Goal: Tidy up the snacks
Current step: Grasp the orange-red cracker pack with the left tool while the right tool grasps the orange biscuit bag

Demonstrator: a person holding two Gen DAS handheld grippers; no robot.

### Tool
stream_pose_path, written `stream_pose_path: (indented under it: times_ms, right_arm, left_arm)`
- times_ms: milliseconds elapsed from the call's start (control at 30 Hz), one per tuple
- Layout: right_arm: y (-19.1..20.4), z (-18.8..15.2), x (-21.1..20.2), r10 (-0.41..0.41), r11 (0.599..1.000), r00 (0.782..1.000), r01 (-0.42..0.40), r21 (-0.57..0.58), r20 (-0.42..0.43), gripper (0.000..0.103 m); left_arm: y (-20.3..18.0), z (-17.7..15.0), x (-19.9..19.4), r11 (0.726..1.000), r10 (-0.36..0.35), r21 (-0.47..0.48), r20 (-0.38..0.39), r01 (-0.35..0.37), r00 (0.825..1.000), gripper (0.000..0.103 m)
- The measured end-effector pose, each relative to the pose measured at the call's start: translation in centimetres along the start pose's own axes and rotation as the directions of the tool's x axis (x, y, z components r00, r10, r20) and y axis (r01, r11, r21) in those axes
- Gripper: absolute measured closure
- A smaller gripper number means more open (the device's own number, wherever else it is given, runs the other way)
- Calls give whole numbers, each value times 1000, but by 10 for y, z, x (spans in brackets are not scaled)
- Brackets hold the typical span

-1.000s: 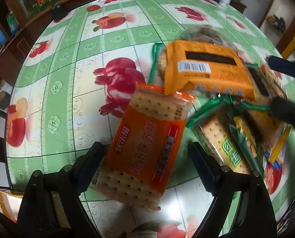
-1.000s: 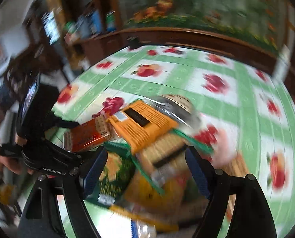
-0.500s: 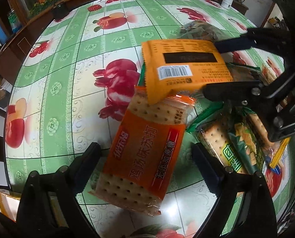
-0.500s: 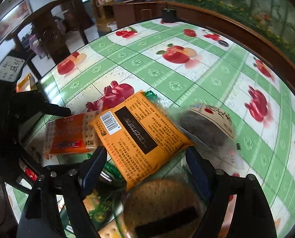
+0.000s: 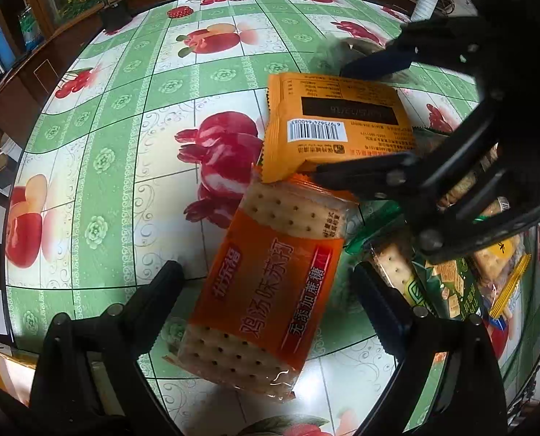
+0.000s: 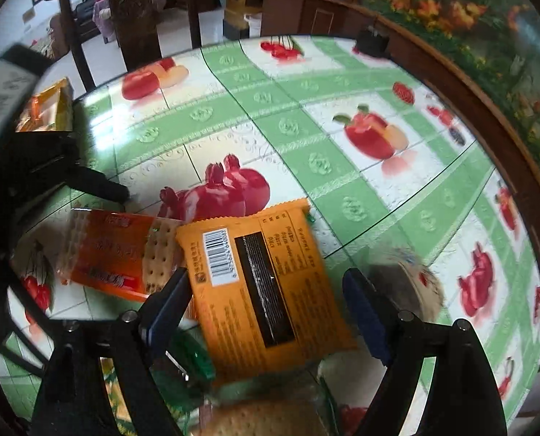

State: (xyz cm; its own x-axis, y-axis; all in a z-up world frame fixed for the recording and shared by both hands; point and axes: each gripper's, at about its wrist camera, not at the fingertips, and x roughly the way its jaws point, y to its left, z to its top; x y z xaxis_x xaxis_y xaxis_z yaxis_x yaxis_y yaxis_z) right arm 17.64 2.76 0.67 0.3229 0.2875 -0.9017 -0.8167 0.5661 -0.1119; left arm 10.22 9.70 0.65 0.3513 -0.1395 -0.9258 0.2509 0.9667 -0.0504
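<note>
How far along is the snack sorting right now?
Early. Done: the orange cracker pack lies apart from the pile, between the open left hand-held gripper. In hand: the open right hand-held gripper straddles the yellow pack, not gripping. Left: the green packs and the rest, still heaped.

You have an orange cracker pack (image 5: 270, 290) lying flat and slanted on the fruit-print worktop (image 5: 124, 145), its clear ends showing pale dotted crackers. A yellow-orange packet (image 5: 337, 123) lies back-side up — barcode and dark strip showing — its corner overlapping the cracker pack's far end. Green-wrapped snacks (image 5: 448, 290) crowd just beside them.
</note>
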Motion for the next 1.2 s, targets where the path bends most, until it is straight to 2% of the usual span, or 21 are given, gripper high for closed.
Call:
stream_pose_path:
  times_ms: [67,200,267,300,333,567,867,1200]
  right_arm:
    - [-5,-3,1,26,998,1000,-27,63,14,23]
    - [-5,-19,-10,21,989,998,-30,148,62,31]
    - [-1,-27,-15,17,986,998,-26,162,55,31]
    - [2,-32,-18,19,987,999,-27,160,51,31]
    - [5,-33,-19,14,987,999,-23,161,52,31]
    - [15,-59,-52,-32,974,991,2,227,128,31]
    - [28,-95,-89,-83,951,977,18,307,198,32]
    - [53,-119,-109,-153,923,956,48,383,249,31]
  left_arm:
    - [0,-1,0,1000,11,-3,-1,-11,1000,8]
    - [0,-2,1,999,48,-9,8,-48,999,10]
    - [-1,-3,-3,999,47,-8,32,-47,998,23]
    - [-1,-2,-5,999,49,-7,38,-49,998,37]
    - [-2,-2,-6,998,59,-8,43,-58,997,41]
    - [-10,-5,-9,994,108,10,64,-109,992,43]
    - [-23,-23,-46,992,129,-4,140,-129,982,44]
    - [-43,-46,-82,993,116,-29,221,-113,968,44]
